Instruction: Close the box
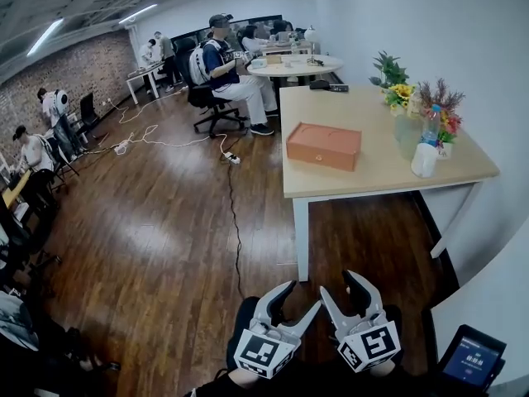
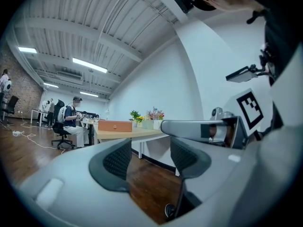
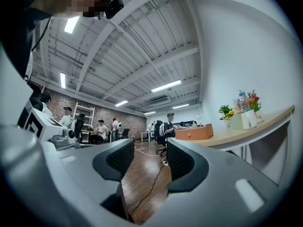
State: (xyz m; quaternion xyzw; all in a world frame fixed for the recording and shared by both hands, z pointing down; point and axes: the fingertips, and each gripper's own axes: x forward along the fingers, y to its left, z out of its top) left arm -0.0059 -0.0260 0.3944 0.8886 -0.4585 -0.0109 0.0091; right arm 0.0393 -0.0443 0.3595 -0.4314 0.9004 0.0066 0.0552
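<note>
An orange box [image 1: 323, 145] with its lid down lies on the light wooden table [image 1: 376, 176], well ahead of me. It also shows small in the left gripper view [image 2: 115, 125] and the right gripper view [image 3: 194, 132]. Both grippers hang low over the wooden floor, short of the table. The jaws of my left gripper [image 1: 302, 296] [image 2: 150, 148] stand apart with only floor between them. My right gripper [image 1: 337, 284] [image 3: 147, 148] is beside it, also open and empty.
Flower pots [image 1: 405, 98], a plastic bottle [image 1: 431, 124] and a white cup [image 1: 423, 160] stand at the table's right side. A black cable [image 1: 234, 213] runs across the floor. A seated person [image 1: 231, 77] and others work at desks behind. A small screen [image 1: 469, 361] is at lower right.
</note>
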